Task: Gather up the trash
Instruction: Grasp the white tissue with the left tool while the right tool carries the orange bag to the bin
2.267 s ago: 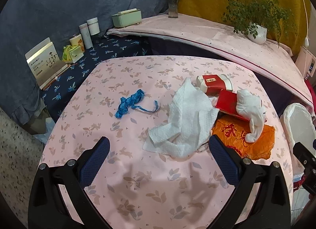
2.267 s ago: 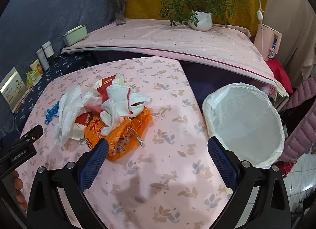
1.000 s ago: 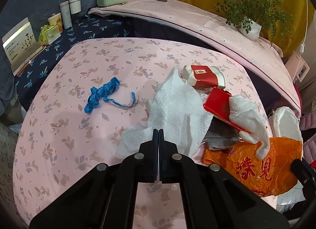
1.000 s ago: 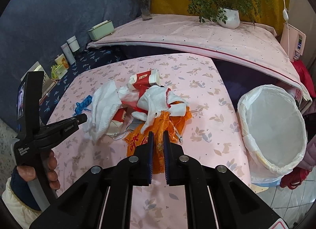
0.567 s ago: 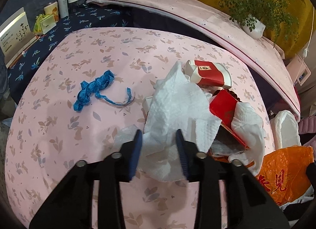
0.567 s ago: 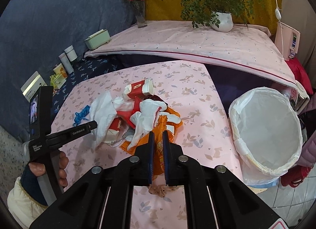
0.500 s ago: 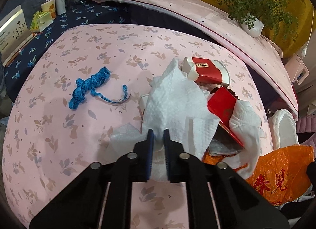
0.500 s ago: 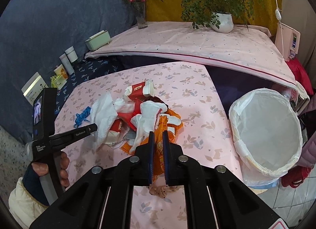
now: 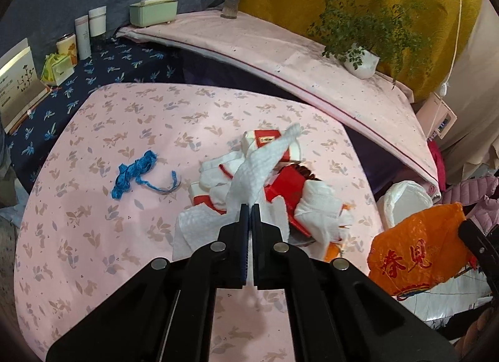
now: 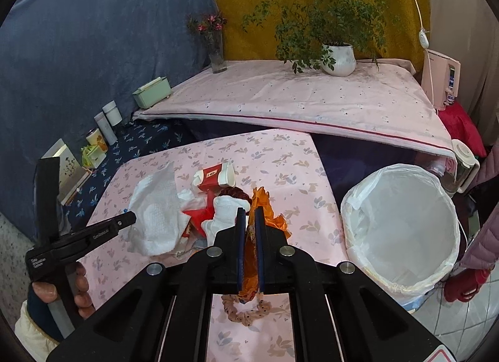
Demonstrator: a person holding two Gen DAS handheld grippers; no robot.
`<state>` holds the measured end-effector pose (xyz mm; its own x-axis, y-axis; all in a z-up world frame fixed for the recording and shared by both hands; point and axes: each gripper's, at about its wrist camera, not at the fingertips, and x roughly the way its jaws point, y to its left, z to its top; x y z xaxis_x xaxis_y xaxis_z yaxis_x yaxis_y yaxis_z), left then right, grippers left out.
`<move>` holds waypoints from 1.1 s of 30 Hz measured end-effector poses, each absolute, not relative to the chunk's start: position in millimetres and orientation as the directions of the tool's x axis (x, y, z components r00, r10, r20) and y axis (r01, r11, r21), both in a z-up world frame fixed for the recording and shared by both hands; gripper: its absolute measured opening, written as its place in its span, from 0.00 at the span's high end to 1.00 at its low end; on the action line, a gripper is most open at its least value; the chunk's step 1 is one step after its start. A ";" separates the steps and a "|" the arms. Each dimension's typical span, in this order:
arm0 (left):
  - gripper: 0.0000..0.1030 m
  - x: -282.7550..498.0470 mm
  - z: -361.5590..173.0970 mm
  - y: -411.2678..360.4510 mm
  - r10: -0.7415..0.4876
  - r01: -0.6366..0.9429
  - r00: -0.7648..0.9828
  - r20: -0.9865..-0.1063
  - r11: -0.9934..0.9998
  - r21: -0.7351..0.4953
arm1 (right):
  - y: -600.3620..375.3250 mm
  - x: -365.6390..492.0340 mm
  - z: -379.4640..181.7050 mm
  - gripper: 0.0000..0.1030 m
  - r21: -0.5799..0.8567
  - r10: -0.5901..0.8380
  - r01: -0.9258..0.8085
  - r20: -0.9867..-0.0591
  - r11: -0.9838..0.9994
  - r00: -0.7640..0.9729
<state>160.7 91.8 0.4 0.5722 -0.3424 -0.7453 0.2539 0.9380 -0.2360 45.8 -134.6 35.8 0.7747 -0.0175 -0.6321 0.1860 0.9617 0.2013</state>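
1. Orange plastic bag (image 10: 249,253) is pinched in the right claw (image 10: 249,215), lifted off the table (image 10: 280,156); we judge its transfer to the lined bin (image 10: 402,224) is in hand.
2. White paper towel (image 9: 259,171) is clamped in the closed left claw (image 9: 249,209), its free end trailing over the trash pile (image 9: 280,187).
3. Next, we judge each load must travel over the bin rim before release.
4. Red paper cup (image 10: 213,178), red card and blue ribbon (image 9: 134,173) remain on the table.
5. A brown scrunchie (image 10: 243,312) lies partly hidden beneath the right claw; items under the pile cannot be made out.
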 end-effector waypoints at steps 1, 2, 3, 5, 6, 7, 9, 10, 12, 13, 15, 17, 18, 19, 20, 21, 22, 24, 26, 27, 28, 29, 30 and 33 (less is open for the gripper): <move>0.99 156.7 8.6 86.7 -0.352 0.270 0.580 -0.735 0.934 -0.235 | -138.3 44.8 38.0 0.94 0.203 -0.022 0.191 -0.627 0.960 0.779; 0.99 153.6 15.7 81.7 -0.364 0.285 0.584 -0.726 0.929 -0.237 | -142.2 43.6 40.0 0.94 0.204 -0.029 0.197 -0.622 0.959 0.782; 0.99 149.7 23.3 74.9 -0.379 0.305 0.587 -0.716 0.922 -0.238 | -145.9 42.0 41.9 0.94 0.203 -0.037 0.204 -0.617 0.958 0.786; 0.99 144.3 34.3 62.0 -0.400 0.339 0.588 -0.703 0.911 -0.235 | -154.9 39.1 44.7 0.94 0.202 -0.054 0.221 -0.609 0.954 0.791; 0.99 140.9 40.2 52.9 -0.415 0.361 0.587 -0.695 0.903 -0.235 | -160.5 37.3 45.9 0.94 0.202 -0.064 0.232 -0.606 0.951 0.793; 0.99 138.2 44.4 44.7 -0.426 0.377 0.586 -0.689 0.896 -0.234 | -166.4 34.5 47.2 0.94 0.204 -0.074 0.243 -0.603 0.948 0.794; 0.99 133.0 51.0 27.6 -0.451 0.411 0.578 -0.680 0.881 -0.235 | -178.1 29.7 48.2 0.94 0.203 -0.097 0.268 -0.600 0.942 0.794; 0.99 130.3 53.5 17.8 -0.463 0.428 0.572 -0.677 0.873 -0.235 | -184.4 27.1 48.1 0.94 0.202 -0.108 0.281 -0.600 0.938 0.792; 0.99 125.5 57.1 -2.0 -0.486 0.461 0.557 -0.673 0.855 -0.236 | -197.0 22.5 47.5 0.94 0.201 -0.130 0.308 -0.603 0.930 0.787; 0.99 122.9 58.2 -13.9 -0.500 0.481 0.548 -0.671 0.844 -0.236 | -203.5 20.2 46.6 0.94 0.200 -0.141 0.321 -0.606 0.926 0.783; 0.99 117.1 59.5 -35.1 -0.518 0.513 0.531 -0.670 0.827 -0.232 | -216.0 16.3 44.8 0.94 0.196 -0.163 0.347 -0.610 0.917 0.775; 0.99 111.8 59.1 -57.3 -0.534 0.545 0.511 -0.673 0.807 -0.227 | -229.1 13.0 42.0 0.94 0.193 -0.183 0.371 -0.614 0.908 0.768; 0.99 109.8 58.6 -67.3 -0.544 0.559 0.500 -0.674 0.797 -0.228 | -234.9 11.8 40.7 0.94 0.190 -0.194 0.384 -0.616 0.904 0.763; 0.99 108.2 57.6 -77.6 -0.555 0.575 0.486 -0.675 0.785 -0.232 | -241.8 10.1 39.1 0.94 0.188 -0.206 0.397 -0.618 0.898 0.759; 0.99 106.6 57.6 -86.7 -0.566 0.588 0.474 -0.675 0.774 -0.236 | -249.2 8.1 37.1 0.94 0.186 -0.217 0.410 -0.620 0.893 0.754; 0.99 104.7 57.2 -97.7 -0.576 0.601 0.461 -0.675 0.762 -0.239 | -255.8 6.5 35.4 0.94 0.185 -0.228 0.423 -0.622 0.887 0.749; 0.99 103.5 56.3 -106.2 -0.581 0.613 0.451 -0.677 0.753 -0.238 | -262.9 4.4 33.5 0.94 0.185 -0.237 0.435 -0.624 0.881 0.745; 0.99 100.9 54.7 -124.5 -0.590 0.634 0.438 -0.678 0.737 -0.233 | -277.5 1.4 30.1 0.94 0.187 -0.254 0.460 -0.629 0.868 0.735; 0.99 100.1 51.3 -142.4 -0.603 0.654 0.412 -0.683 0.718 -0.239 | -291.4 -0.9 26.9 0.94 0.188 -0.270 0.483 -0.633 0.855 0.725; 0.99 99.9 49.3 -150.1 -0.610 0.662 0.397 -0.686 0.708 -0.246 | -297.6 -1.2 24.7 0.94 0.189 -0.277 0.494 -0.637 0.849 0.720; 0.99 99.8 45.9 -158.4 -0.615 0.670 0.382 -0.690 0.699 -0.251 | -303.1 -1.4 22.2 0.94 0.191 -0.282 0.504 -0.641 0.843 0.714; 0.99 99.7 43.2 -165.6 -0.617 0.676 0.373 -0.693 0.692 -0.253 | -308.2 -1.4 19.6 0.94 0.191 -0.286 0.511 -0.645 0.838 0.708; 0.99 99.8 39.6 -173.9 -0.621 0.683 0.357 -0.698 0.683 -0.259 | -312.8 -1.1 17.4 0.94 0.188 -0.291 0.519 -0.650 0.834 0.702; 0.98 99.9 32.2 -192.3 -0.623 0.693 0.333 -0.708 0.671 -0.265 | -324.0 1.1 10.9 0.94 0.185 -0.300 0.537 -0.661 0.823 0.688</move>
<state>99.9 -192.3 32.2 0.3325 -0.6227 -0.7083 0.6925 0.6710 -0.2648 1.1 -324.0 10.9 0.6878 -0.2999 -0.6610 0.5369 0.8231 0.1852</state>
